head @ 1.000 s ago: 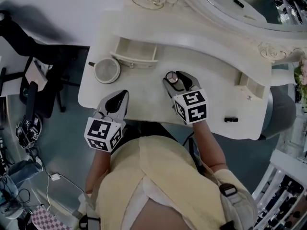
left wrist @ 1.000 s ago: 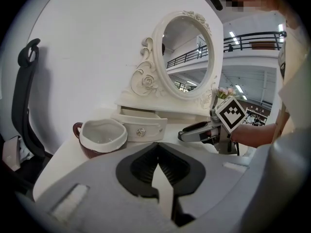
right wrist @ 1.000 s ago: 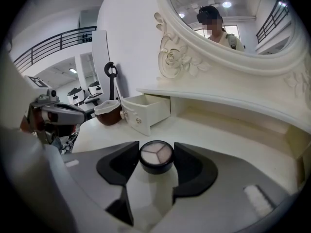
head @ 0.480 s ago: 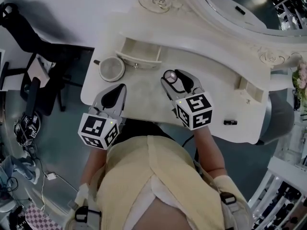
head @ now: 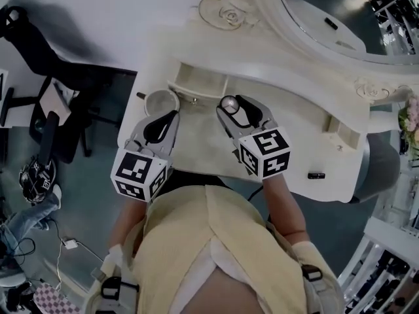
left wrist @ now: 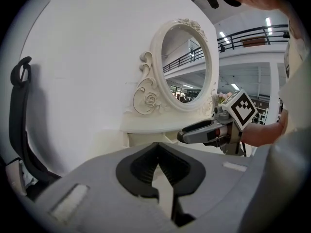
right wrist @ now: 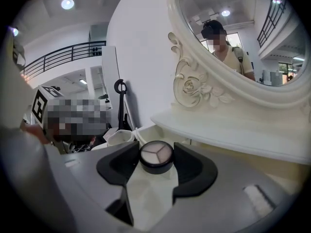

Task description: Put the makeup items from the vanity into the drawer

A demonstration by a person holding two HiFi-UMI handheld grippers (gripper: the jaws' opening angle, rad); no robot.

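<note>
Vanity [head: 301, 120] takes up most of my head view, with its small drawer [head: 196, 82] pulled open under the shelf. My right gripper [head: 229, 104] hangs just right of the drawer, jaws pinching a round three-pan compact [right wrist: 156, 154] by its black rim, pans facing up.

I hold that curved rim only near my jaw tips. I judge that a tilt on the way over could let the compact swivel out and land on the vanity short of the drawer. The drawer mouth is narrow and the shelf overhangs it, so coming in high or crooked could knock the compact loose.

A black chair [head: 39, 57] stands well left of the drawer. My left gripper [head: 171, 116] sits just in front of it, jaws pressed together on nothing. A round white pot [head: 160, 101] crowds the drawer's left corner, so the right side looks freer. A small black tube [head: 316, 174] lies far right of the drawer, still to be collected.
</note>
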